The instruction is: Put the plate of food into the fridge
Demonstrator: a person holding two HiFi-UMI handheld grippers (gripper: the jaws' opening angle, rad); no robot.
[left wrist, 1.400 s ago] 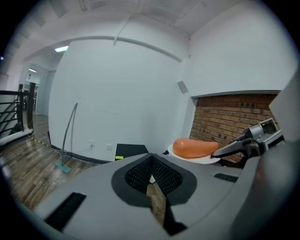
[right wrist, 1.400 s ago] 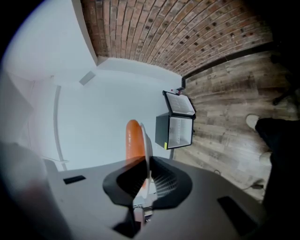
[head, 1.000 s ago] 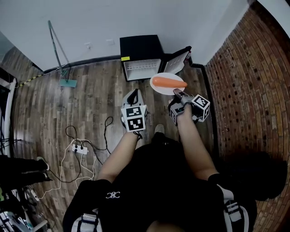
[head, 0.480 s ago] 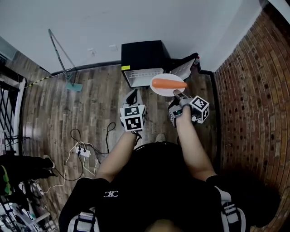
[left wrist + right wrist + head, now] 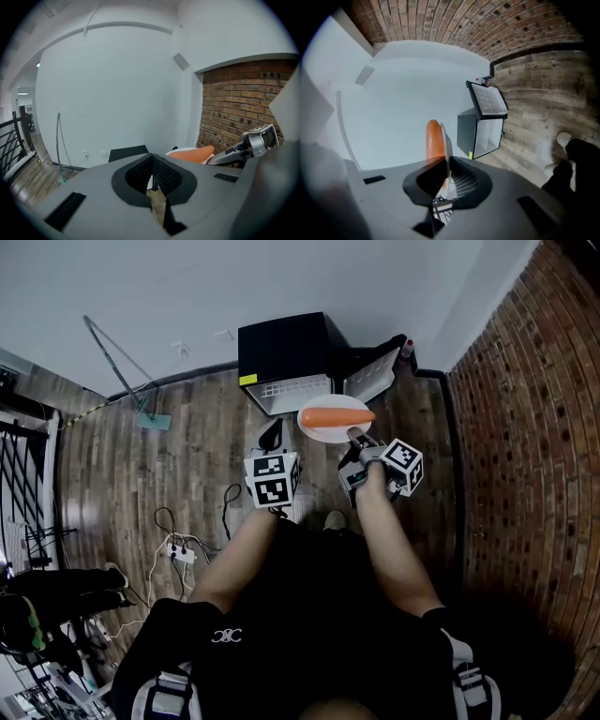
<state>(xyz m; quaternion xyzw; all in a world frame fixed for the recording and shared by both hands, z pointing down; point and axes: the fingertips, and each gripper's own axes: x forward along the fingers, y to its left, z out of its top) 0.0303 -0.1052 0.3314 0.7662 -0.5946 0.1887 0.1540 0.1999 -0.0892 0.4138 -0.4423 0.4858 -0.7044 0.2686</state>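
Note:
A white plate (image 5: 323, 426) with an orange carrot (image 5: 336, 415) lying on it is held level in the air, just in front of the small black fridge (image 5: 281, 345). The fridge stands open, showing its white inside (image 5: 292, 393), with the door (image 5: 370, 373) swung to the right. My right gripper (image 5: 359, 441) is shut on the plate's near rim. In the right gripper view the plate (image 5: 447, 150) shows edge-on between the pads, with the carrot (image 5: 433, 140) beside it and the fridge (image 5: 480, 129) beyond. My left gripper (image 5: 271, 439) hangs left of the plate, shut and empty (image 5: 151, 161).
A brick wall (image 5: 525, 427) runs along the right. Against the white back wall leans a mop (image 5: 122, 371). On the wooden floor to the left lie a power strip (image 5: 183, 554) and cables. A black railing (image 5: 23, 474) stands at far left. My shoe (image 5: 334, 519) is near the fridge.
The plate with the carrot has drifted left, toward the front of the open fridge, still in my right gripper. The left gripper moved along with it.

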